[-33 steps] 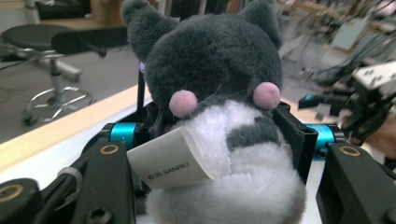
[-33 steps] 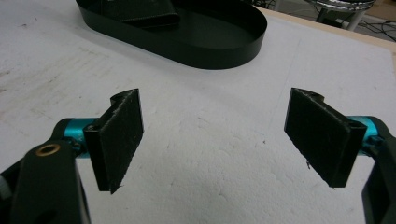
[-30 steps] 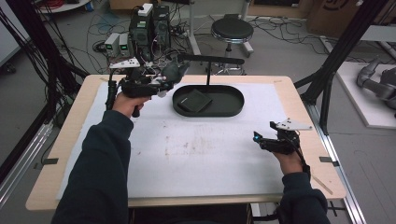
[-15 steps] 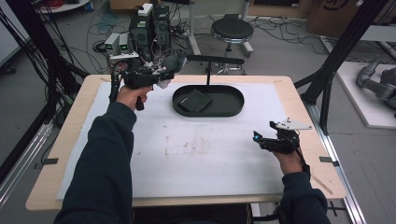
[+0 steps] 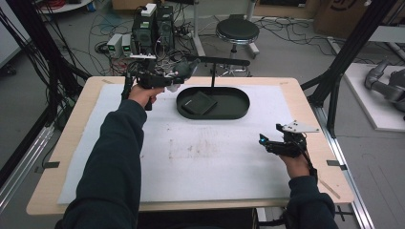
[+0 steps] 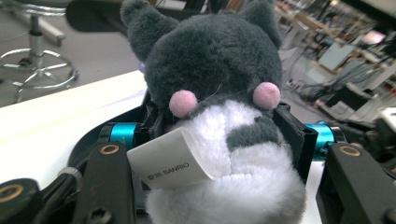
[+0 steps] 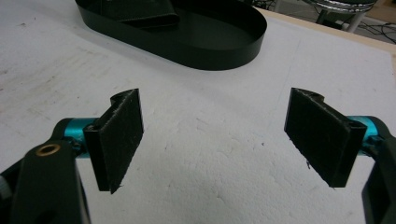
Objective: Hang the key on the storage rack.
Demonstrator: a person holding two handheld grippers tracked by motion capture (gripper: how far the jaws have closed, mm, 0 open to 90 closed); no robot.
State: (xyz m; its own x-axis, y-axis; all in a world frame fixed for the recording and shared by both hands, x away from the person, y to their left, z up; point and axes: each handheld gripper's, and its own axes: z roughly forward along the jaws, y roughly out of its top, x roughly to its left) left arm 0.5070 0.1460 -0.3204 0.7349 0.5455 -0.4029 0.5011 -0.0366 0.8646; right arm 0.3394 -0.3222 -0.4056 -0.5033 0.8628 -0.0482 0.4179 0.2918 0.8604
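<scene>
A light wooden table [image 5: 305, 95] is carrying a large white foam mat [image 5: 205, 157] that is covering most of its top. Toward the far side of that mat, a dark oval metal tray [image 5: 239, 102] with a low upright wall is sitting flat, and a thin black post is rising from its far edge to a dark horizontal bar. Inside the tray, in its left half, a flat dark square pad [image 5: 199, 103] is lying slightly tilted; the right half of the tray is showing bare floor. In the right gripper view the same tray [image 7: 224, 51] is lying ahead of the jaws, with the dark pad [image 7: 144, 16] resting against its far left wall.

The left gripper [image 5: 177, 76] is hovering just left of the tray's left end, near the far edge of the table, and it is clamping a small grey-and-white plush toy [image 6: 219, 93] with pink cheek dots and pointed ears. The black pads are pressing into the toy's sides, and a white fabric label [image 6: 170, 161] is sticking out from its lower left. The toy [image 5: 184, 67] is therefore being held in the air, beside the tray rather than in it.

The right gripper [image 7: 215, 135] is resting low over the mat near the right edge, well apart from the tray, its jaws standing wide with nothing between them.
</scene>
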